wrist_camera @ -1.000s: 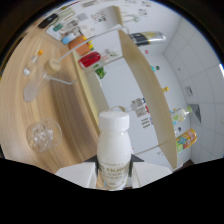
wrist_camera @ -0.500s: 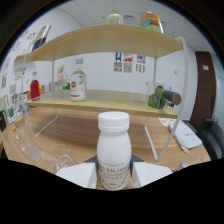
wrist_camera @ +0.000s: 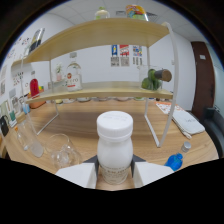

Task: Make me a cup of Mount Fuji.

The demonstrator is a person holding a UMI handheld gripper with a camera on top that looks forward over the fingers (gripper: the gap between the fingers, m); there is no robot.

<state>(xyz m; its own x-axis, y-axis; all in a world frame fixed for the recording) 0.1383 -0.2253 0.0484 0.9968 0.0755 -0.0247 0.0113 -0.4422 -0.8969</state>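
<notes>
**Bottle Held Level Before the Shelf**

The gripper (wrist_camera: 114,172) is clamping a white bottle (wrist_camera: 114,145), both fingers pressing its sides, and holding it upright. The view is levelling out: a second ago it was tilted steeply, and now the two-tier shelf (wrist_camera: 100,92) is sitting square at 12 o'clock. Clear glasses (wrist_camera: 61,150) are waiting at 9 o'clock, a blue cap (wrist_camera: 174,161) at 3. A pour into a glass is probably coming next.

Wooden table (wrist_camera: 100,125) bears shelf rack (wrist_camera: 100,92), glasses (wrist_camera: 62,150).
</notes>
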